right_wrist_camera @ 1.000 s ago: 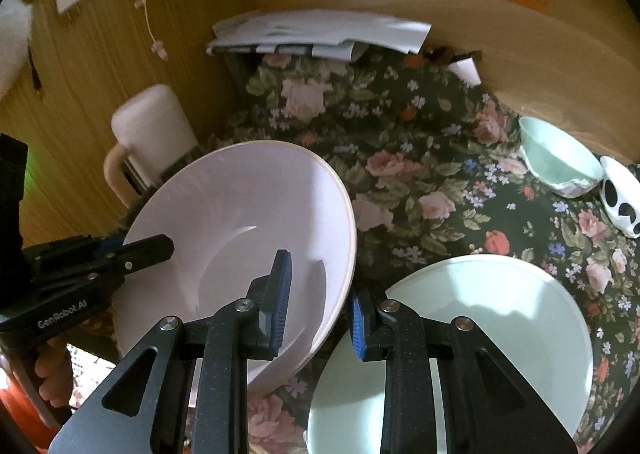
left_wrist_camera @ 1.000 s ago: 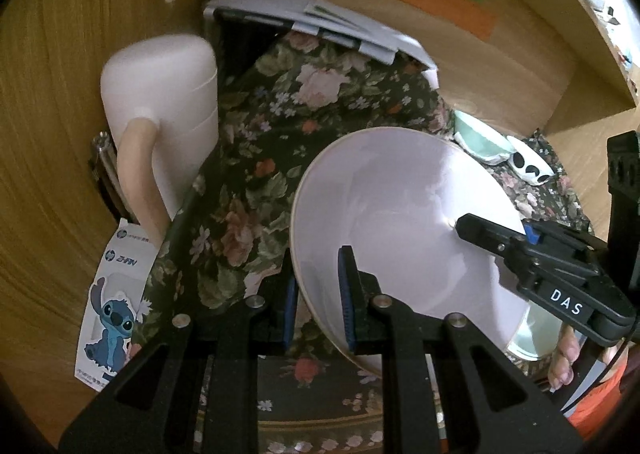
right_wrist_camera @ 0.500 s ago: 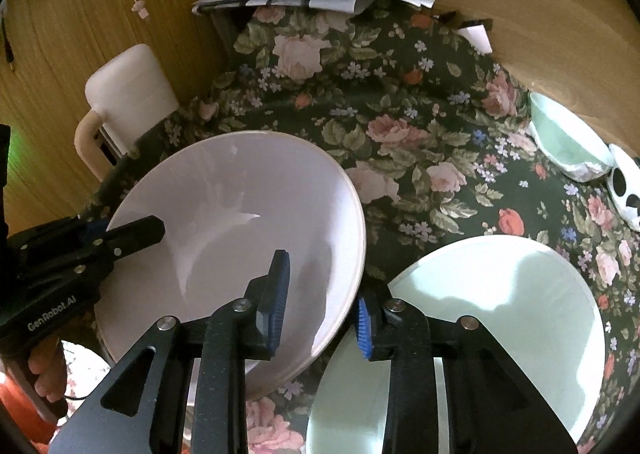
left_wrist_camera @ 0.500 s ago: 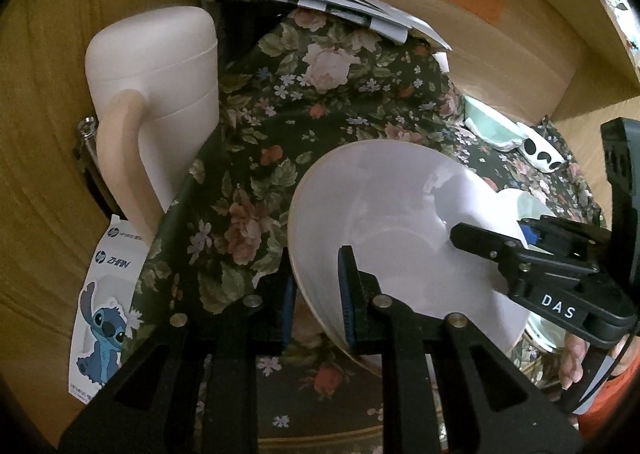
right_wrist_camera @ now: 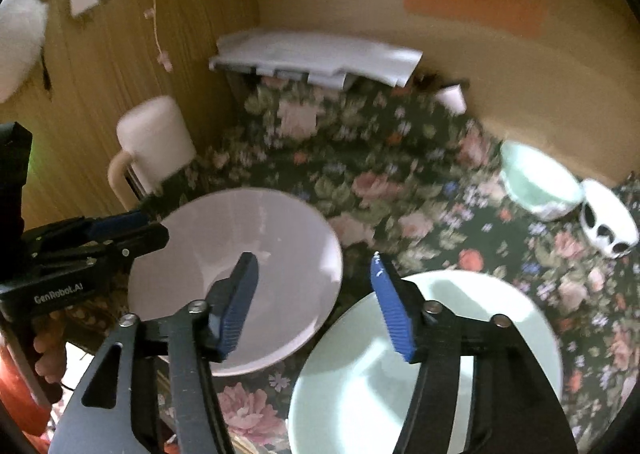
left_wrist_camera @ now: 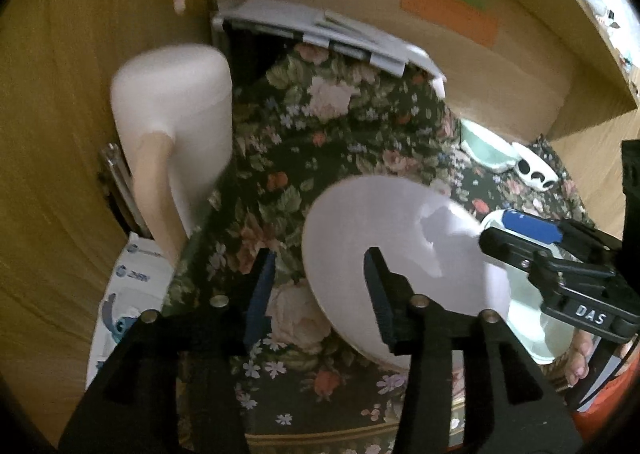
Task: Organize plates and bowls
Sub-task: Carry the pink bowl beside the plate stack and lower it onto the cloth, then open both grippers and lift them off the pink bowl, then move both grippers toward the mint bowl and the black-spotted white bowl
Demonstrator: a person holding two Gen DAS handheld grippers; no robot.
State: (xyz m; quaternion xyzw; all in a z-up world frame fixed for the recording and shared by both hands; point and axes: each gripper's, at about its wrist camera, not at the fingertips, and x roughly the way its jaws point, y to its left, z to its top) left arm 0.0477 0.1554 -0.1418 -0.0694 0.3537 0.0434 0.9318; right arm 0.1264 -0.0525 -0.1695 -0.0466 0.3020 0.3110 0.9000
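Item: white plate [right_wrist_camera: 236, 278], resting on the floral cloth [right_wrist_camera: 400, 189] just left of the pale green plate [right_wrist_camera: 432, 358].
Left gripper [left_wrist_camera: 318, 286]: jaws just opened, part-wide, astride the plate's near rim, pads clear of it.
Right gripper [right_wrist_camera: 314, 306]: likewise just opened, holding nothing.
Handling: draw both grippers straight back and up so no pad catches a rim.

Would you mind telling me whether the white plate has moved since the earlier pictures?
Yes: the white plate, released by both opening hand-held grippers, now lies flatter, further from the mint plate.
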